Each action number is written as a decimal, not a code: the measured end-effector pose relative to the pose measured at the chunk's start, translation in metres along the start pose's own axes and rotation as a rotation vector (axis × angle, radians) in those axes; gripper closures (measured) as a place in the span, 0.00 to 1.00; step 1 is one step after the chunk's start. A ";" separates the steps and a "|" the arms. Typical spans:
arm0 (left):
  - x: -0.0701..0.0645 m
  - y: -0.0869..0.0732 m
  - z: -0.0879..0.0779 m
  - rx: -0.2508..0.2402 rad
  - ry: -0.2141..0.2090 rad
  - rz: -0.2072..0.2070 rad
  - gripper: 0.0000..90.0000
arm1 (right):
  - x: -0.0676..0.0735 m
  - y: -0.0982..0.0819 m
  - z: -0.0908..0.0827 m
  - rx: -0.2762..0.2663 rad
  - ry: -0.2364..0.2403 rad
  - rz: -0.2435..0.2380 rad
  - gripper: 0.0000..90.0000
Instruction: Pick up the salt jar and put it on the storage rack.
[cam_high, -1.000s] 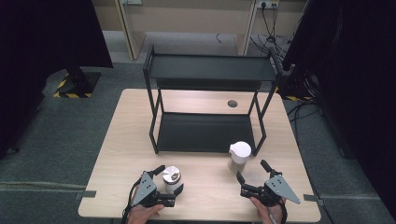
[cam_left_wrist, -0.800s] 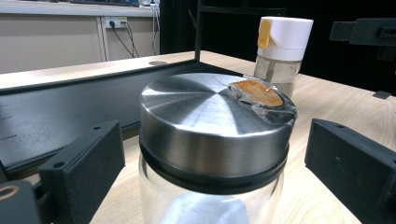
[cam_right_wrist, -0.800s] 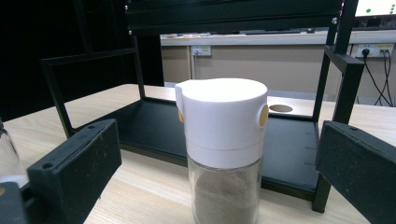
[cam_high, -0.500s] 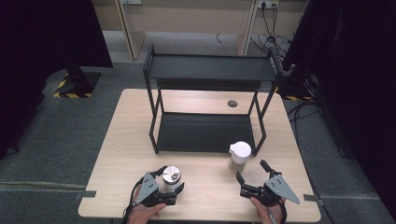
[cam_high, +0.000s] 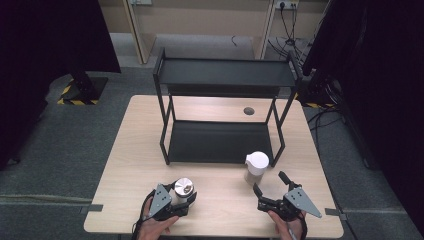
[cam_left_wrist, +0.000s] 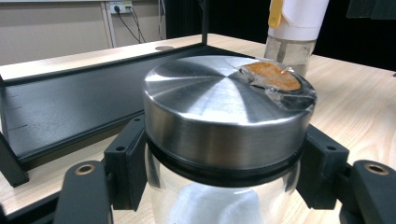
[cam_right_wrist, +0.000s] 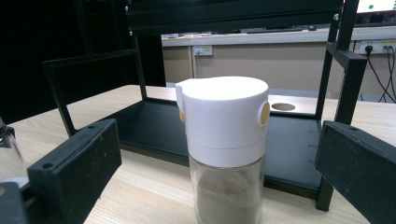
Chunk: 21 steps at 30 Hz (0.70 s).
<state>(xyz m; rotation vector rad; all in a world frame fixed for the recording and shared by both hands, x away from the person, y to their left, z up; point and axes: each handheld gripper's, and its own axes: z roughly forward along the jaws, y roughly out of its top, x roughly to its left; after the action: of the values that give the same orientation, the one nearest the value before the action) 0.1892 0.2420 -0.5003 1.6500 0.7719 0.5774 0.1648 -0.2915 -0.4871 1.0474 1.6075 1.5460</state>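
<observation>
In the left gripper view the jar (cam_left_wrist: 224, 154) is cut off by the bottom edge, so its base and contents cannot be told; the jaws hide its neck on both sides. The shaker (cam_left_wrist: 295, 28) behind it loses its top to the upper edge. In the right gripper view the shaker's foot runs out of frame, and a glass sliver at the left edge (cam_right_wrist: 8, 154) is too cropped to identify. In the high view both hands (cam_high: 155, 229) are cut by the bottom edge, and the left gripper (cam_high: 184, 197) hides the jar's lower part.

Wooden table (cam_high: 135, 175), black rack (cam_high: 220, 140), steel-lidded jar (cam_high: 183, 189), white-capped shaker (cam_high: 256, 167)
</observation>
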 end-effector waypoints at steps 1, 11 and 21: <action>0.000 0.000 0.000 0.000 0.000 0.001 0.34 | 0.000 0.000 0.000 0.001 0.000 0.000 0.01; 0.003 0.004 -0.001 0.001 -0.016 -0.033 0.34 | 0.000 0.000 0.000 0.001 0.001 -0.001 0.01; 0.006 0.012 -0.003 -0.005 -0.013 -0.034 0.34 | 0.000 0.000 0.001 0.010 0.007 -0.002 0.01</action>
<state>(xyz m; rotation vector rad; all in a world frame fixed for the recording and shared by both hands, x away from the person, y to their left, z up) 0.1929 0.2468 -0.4881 1.6316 0.7868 0.5443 0.1662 -0.2911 -0.4873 1.0466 1.6216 1.5434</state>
